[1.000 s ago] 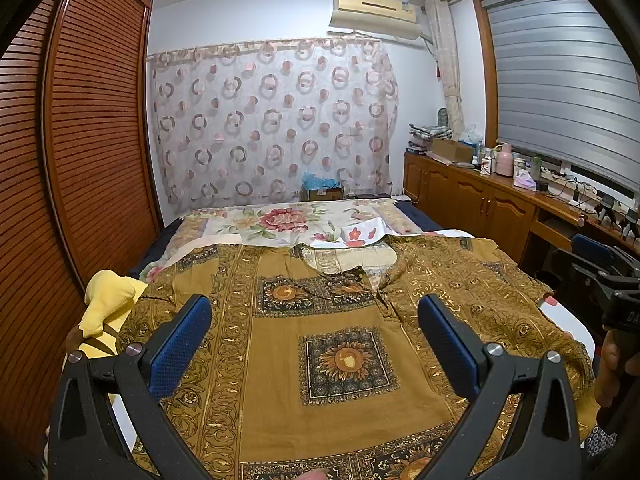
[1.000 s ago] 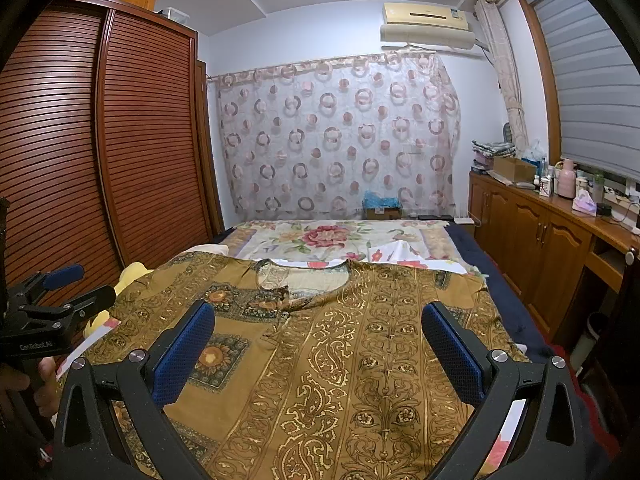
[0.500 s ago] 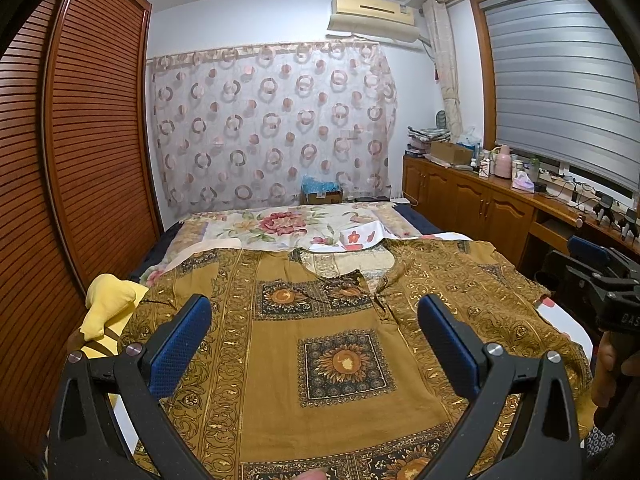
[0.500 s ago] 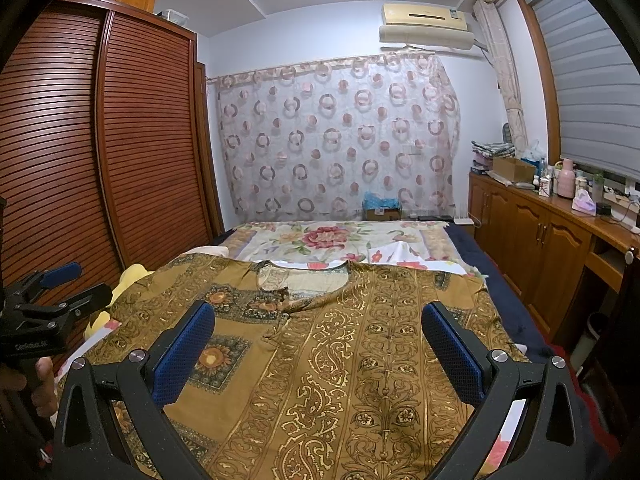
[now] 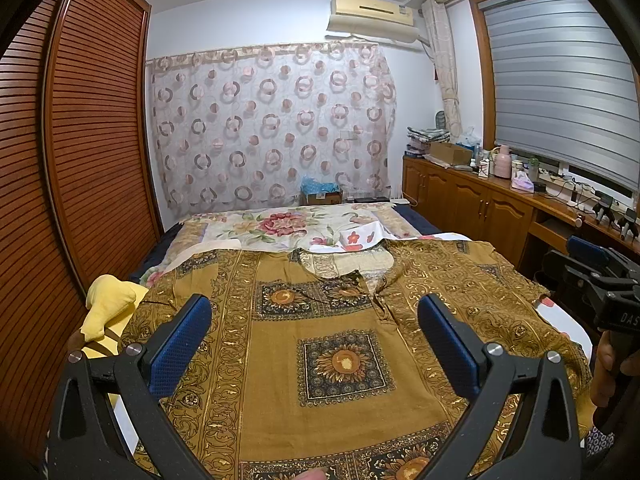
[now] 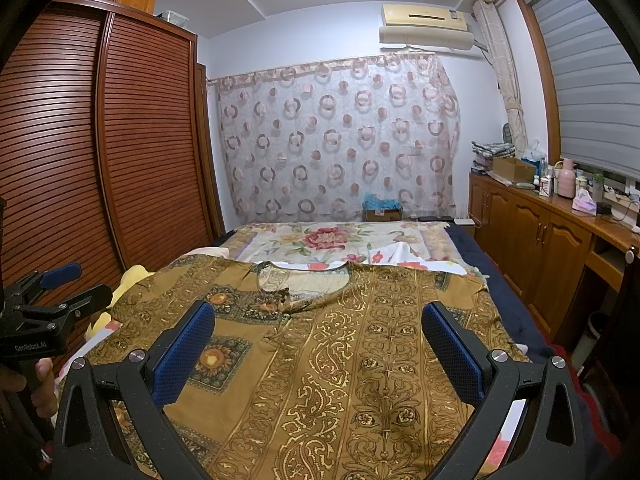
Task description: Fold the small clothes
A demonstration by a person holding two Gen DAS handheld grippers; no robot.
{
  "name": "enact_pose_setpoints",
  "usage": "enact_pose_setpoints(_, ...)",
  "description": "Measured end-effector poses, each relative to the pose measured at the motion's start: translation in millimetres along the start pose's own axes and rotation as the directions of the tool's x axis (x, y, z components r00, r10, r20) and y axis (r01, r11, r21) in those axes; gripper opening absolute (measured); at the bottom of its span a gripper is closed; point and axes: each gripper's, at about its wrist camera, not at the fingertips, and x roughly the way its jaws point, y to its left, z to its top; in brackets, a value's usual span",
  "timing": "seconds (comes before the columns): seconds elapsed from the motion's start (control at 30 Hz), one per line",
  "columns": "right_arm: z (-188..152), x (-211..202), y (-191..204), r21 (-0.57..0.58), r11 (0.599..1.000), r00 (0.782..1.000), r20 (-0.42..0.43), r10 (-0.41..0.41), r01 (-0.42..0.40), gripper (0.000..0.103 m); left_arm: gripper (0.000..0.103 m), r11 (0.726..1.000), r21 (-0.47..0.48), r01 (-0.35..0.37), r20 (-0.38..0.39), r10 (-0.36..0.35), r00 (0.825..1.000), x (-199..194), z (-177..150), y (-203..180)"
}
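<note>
Both tools, left tool (image 5: 314,344) and right tool (image 6: 318,350), wide open, empty, above flat shirt (image 5: 320,360). Risk: thin fabric, pinching bedsheet (image 5: 280,228) too.

Place: home bedroom
Evidence: bed (image 6: 472,240), louvred wardrobe (image 6: 120,152), curtain (image 6: 340,140), wall air conditioner (image 6: 426,26), wooden cabinets (image 6: 532,232)

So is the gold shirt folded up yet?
No, the gold shirt is still spread flat on the bed, neckline and both sleeves showing.

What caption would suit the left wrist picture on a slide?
Open left gripper hovers over a patterned brown shirt spread flat on the bed, nothing folded yet.
</note>
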Motion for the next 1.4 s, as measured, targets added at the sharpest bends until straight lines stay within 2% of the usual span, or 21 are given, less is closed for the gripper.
enact_pose_setpoints(0.27, 0.4, 1.9, 0.2, 0.005, 1.0, 1.0, -0.002, 0.009, -0.009, 0.103, 0.103, 1.0, 0.002, 0.005, -0.003, -0.005, 1.0, -0.6, 0.8, -6.2)
enact_pose_setpoints(0.47, -2.6, 11.8, 2.7, -0.001, 0.998, 0.998, -0.026, 0.06, -0.06, 0.103, 0.103, 1.0, 0.0, 0.011, -0.048, -0.011, 0.999, 3.8, -0.4, 2.3)
enact_pose_setpoints(0.7, -5.5, 32.9, 1.4, -0.004, 0.995, 0.992, -0.077, 0.098, -0.098, 0.103, 0.103, 1.0, -0.007, -0.024, -0.11, 0.023, 0.994, 24.8, -17.9, 40.5)
enact_pose_setpoints(0.87, -2.1, 42.7, -1.7, 0.001, 0.991, 0.985, -0.104, 0.135, -0.136, 0.103, 0.103, 1.0, -0.017, -0.015, -0.16, 0.012, 0.987, 38.4, -29.3, 74.8)
enact_pose_setpoints(0.97, -1.3, 52.3, -4.3, -0.006, 0.987, 0.979, -0.129, 0.158, -0.16, 0.103, 0.103, 0.996, -0.035, -0.079, -0.186, 0.071, 0.98, 45.7, -37.3, 101.8)
enact_pose_setpoints(1.07, -2.8, 59.9, -8.2, -0.003, 0.985, 0.972, -0.163, 0.168, -0.171, 0.103, 0.103, 0.993, -0.05, -0.108, -0.2, 0.096, 0.975, 48.6, -41.2, 125.0)
enact_pose_setpoints(1.2, 2.8, 70.7, -14.2, 0.005, 0.982, 0.96, -0.207, 0.187, -0.19, 0.103, 0.102, 0.991, -0.093, -0.096, -0.209, 0.075, 0.975, 50.3, -43.6, 156.0)
enact_pose_setpoints(1.3, 11.2, 79.3, -12.0, -0.024, 0.98, 0.955, -0.228, 0.188, -0.198, 0.103, 0.095, 0.991, -0.113, -0.077, -0.242, 0.048, 0.969, 57.9, -44.3, 173.0)
enact_pose_setpoints(1.4, 21.0, 85.9, -9.3, -0.047, 0.974, 0.946, -0.252, 0.203, -0.222, 0.103, 0.084, 0.987, -0.152, -0.058, -0.291, 0.011, 0.957, 74.1, -47.0, 195.4)
